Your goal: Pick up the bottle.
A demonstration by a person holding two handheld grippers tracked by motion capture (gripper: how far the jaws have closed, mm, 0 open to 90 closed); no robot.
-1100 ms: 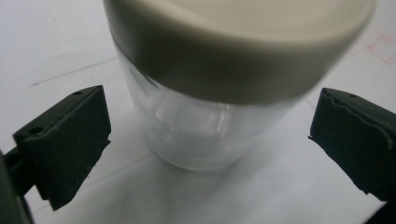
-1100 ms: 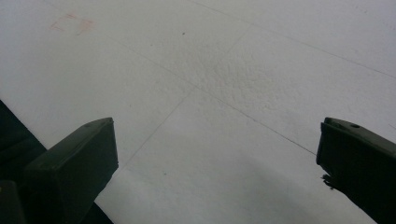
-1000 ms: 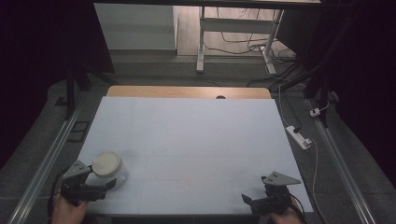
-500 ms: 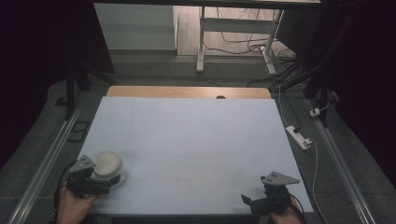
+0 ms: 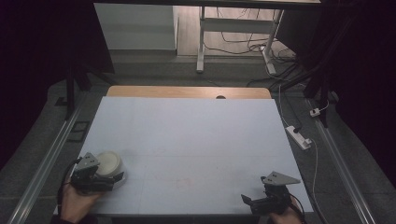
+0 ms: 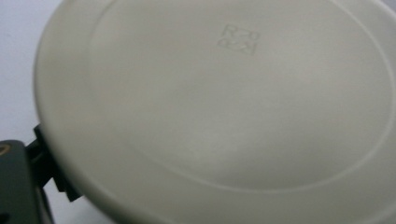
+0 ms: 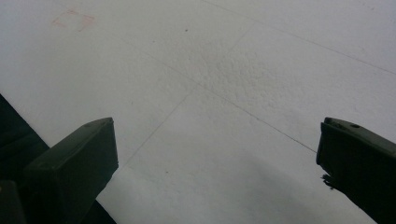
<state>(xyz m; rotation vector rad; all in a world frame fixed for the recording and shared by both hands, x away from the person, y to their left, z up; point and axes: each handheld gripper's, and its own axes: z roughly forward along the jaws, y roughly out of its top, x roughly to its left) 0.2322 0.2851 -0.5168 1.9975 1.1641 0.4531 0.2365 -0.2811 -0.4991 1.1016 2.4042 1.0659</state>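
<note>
A white round bowl point(image 5: 110, 162) sits bottom-up near the table's front left corner. In the left gripper view its pale base point(image 6: 224, 102) with an embossed mark looms very close. My left gripper point(image 5: 105, 178) is pressed up against the bowl's near side. One black jaw stands against the rim at lower left; the bowl hides the other jaw. My right gripper point(image 5: 252, 201) rests near the front right edge. In the right gripper view it point(image 7: 217, 163) stands open over bare table, nothing between its jaws.
The pale blue-white table top point(image 5: 196, 140) has a wooden strip point(image 5: 187, 92) along its far edge. A white power strip point(image 5: 299, 136) lies on the floor beside the right edge. A faint reddish mark point(image 7: 72, 19) shows on the surface ahead of the right gripper.
My left gripper has moved a little forward and right, closing in on the bowl, which has hardly shifted. The right gripper has stayed still.
</note>
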